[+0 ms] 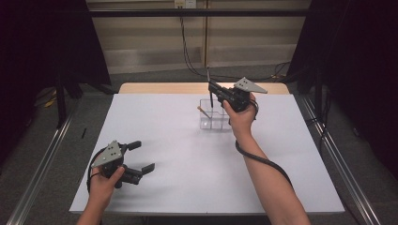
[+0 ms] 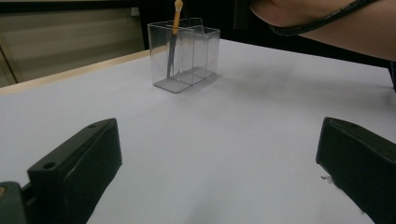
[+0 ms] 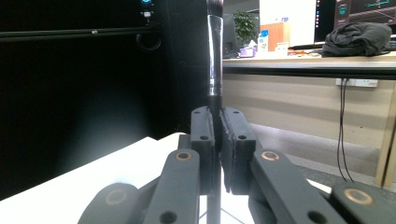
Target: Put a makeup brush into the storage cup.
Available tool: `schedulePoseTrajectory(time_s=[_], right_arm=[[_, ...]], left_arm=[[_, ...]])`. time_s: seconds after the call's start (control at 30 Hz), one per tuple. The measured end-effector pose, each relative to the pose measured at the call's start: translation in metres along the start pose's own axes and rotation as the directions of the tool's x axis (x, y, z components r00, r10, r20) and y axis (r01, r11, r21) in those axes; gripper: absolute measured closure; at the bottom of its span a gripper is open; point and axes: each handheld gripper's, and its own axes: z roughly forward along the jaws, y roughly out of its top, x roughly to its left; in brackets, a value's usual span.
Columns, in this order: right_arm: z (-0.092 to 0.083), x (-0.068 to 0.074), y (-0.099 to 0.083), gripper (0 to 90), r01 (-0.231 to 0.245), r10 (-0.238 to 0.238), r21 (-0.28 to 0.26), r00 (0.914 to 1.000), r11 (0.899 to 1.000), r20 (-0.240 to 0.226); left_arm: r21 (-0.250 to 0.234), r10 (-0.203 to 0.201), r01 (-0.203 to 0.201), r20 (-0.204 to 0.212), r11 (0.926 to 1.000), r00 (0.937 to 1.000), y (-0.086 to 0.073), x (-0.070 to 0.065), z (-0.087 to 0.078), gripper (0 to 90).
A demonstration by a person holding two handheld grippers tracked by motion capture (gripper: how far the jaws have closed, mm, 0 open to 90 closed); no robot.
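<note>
A clear plastic organizer box (image 1: 210,116) (image 2: 185,53) with compartments stands on the white table toward the back. A small tool with an orange handle (image 1: 203,110) (image 2: 176,14) leans in it. My right gripper (image 1: 213,89) (image 3: 217,135) hovers above the box, shut on a black makeup brush (image 1: 209,86) (image 3: 215,56) that stands upright, its lower end over the box. My left gripper (image 1: 141,157) (image 2: 219,163) rests open near the table's front left, nothing between its jaws, facing the box.
The white table top (image 1: 197,164) has a wooden strip (image 1: 159,87) along its far edge. Metal rails (image 1: 42,164) run down both sides on the floor. Dark curtains hang left and right; cables trail at the back wall.
</note>
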Motion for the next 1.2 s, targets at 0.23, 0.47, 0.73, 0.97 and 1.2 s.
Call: schedulePoseTrajectory(time_s=[0.23, 0.47, 0.73, 0.97, 1.2], right_arm=[[0.0016, -0.0008, -0.0022, 85.2, -0.015, 0.015, -0.015, 0.9999, 1.0, -0.003], [0.0025, -0.0008, -0.002, 85.2, -0.012, 0.012, -0.016, 0.9999, 1.0, -0.009], [0.0021, -0.0017, -0.0016, 85.2, -0.015, 0.015, -0.019, 0.9999, 1.0, -0.005], [0.0045, -0.0003, -0.0032, 85.2, -0.013, 0.013, -0.018, 0.9998, 1.0, -0.014], [0.0069, 0.0015, -0.0055, 85.2, -0.011, 0.011, -0.013, 0.9998, 1.0, -0.017]], left_arm=[[-0.001, -0.002, 0.002, -0.002, 1.0, 1.0, 0.0004, -0.0003, -0.0003, 0.2], [0.0, 0.0, 0.0, -0.001, 1.0, 1.0, 0.0004, 0.0001, -0.0004, 0.2], [-0.002, 0.001, -0.001, 0.002, 1.0, 1.0, 0.0006, -0.0006, -0.0001, 0.2], [-0.005, 0.004, -0.004, -0.002, 1.0, 1.0, 0.001, -0.0005, -0.0008, 0.2], [-0.003, 0.003, -0.003, 0.001, 1.0, 1.0, 0.001, -0.0008, -0.0007, 0.2]])
